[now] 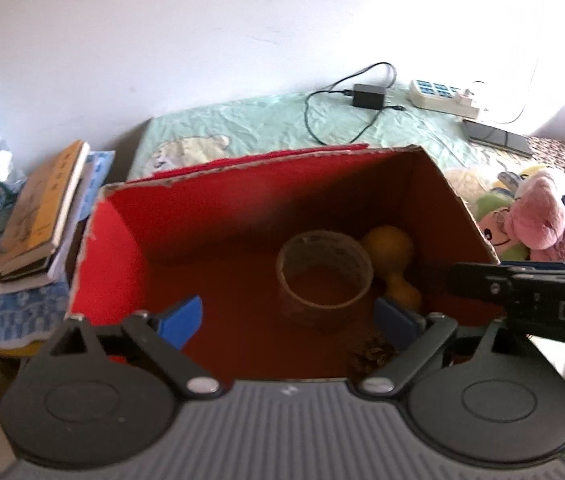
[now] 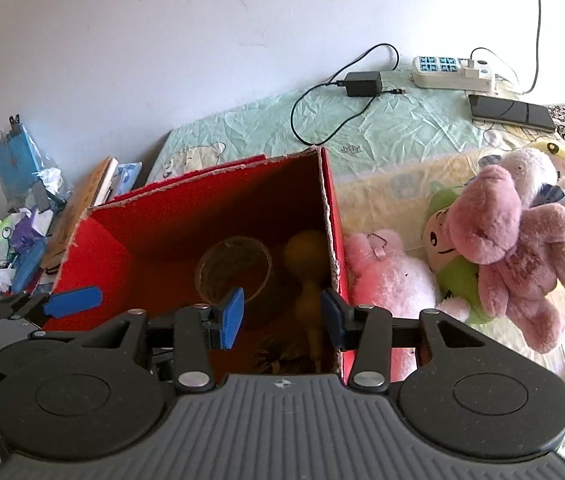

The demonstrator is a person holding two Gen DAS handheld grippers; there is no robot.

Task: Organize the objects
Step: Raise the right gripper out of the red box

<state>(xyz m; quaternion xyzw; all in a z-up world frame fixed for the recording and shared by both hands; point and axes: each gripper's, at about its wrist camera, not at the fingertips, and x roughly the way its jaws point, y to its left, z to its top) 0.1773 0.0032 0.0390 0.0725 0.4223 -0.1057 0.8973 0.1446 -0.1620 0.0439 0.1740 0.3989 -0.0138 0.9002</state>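
Left wrist view: both grippers hang over an open red box on a bed; neither holds anything.

Left gripper jaws spread wide and empty above the box floor. Inside the box: a tape roll lying flat, a yellow gourd-shaped toy just beside it against the right wall, and a pine cone near the front edge. Right gripper jaws part-open, nothing between them, straddling the box's right wall above the toy. Plush toys lie on the bed beside the box. Books stacked at left; charger and power strip behind.
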